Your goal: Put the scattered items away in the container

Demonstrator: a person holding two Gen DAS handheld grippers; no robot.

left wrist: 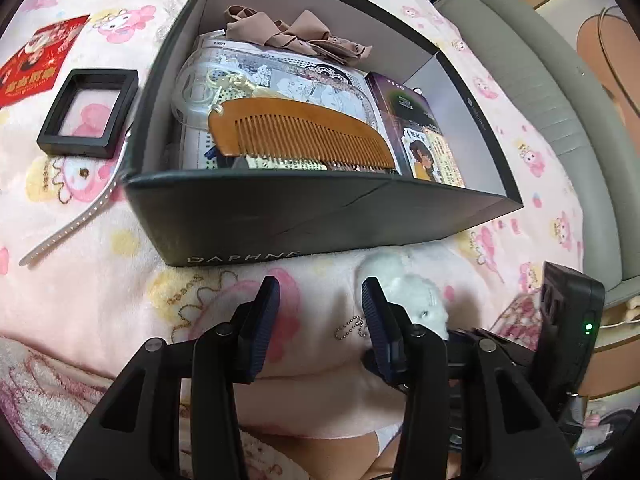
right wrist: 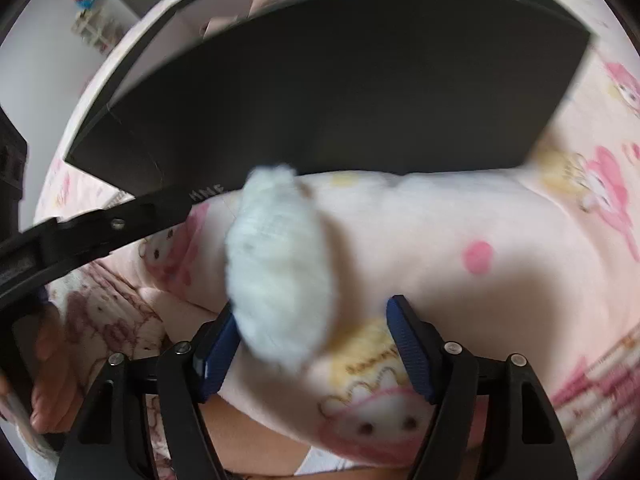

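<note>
Bed, covered by pink cartoon blanket [left wrist: 100,280], carrying all items; soft and uneven, so things lie tilted in its folds.

Black shoebox [left wrist: 280,220] serving as container, set near middle of blanket, open top toward left wrist view, near wall low enough to be cleared from the front. Already inside: printed plastic pouch [left wrist: 280,80], wooden comb [left wrist: 304,136] lying across it, purple booklet [left wrist: 404,100], brown stockings [left wrist: 304,38] at back. Judged largely filled.

Outside, left of box: red packet [left wrist: 40,60], black square frame [left wrist: 90,114] flat on blanket, pale studded strap [left wrist: 76,224] partly tucked under box corner. Not yet tidied.

White fluffy plush charm [right wrist: 276,268] with bead chain [left wrist: 352,326], lying on blanket just before box front wall; blurred in right wrist view.

Right tongs [right wrist: 316,344] spread apart, plush touching left pad, not clamped; judged positioned for pickup. Left tongs [left wrist: 320,300] parted, holding nothing, just beside plush, apparently kept clear.
</note>
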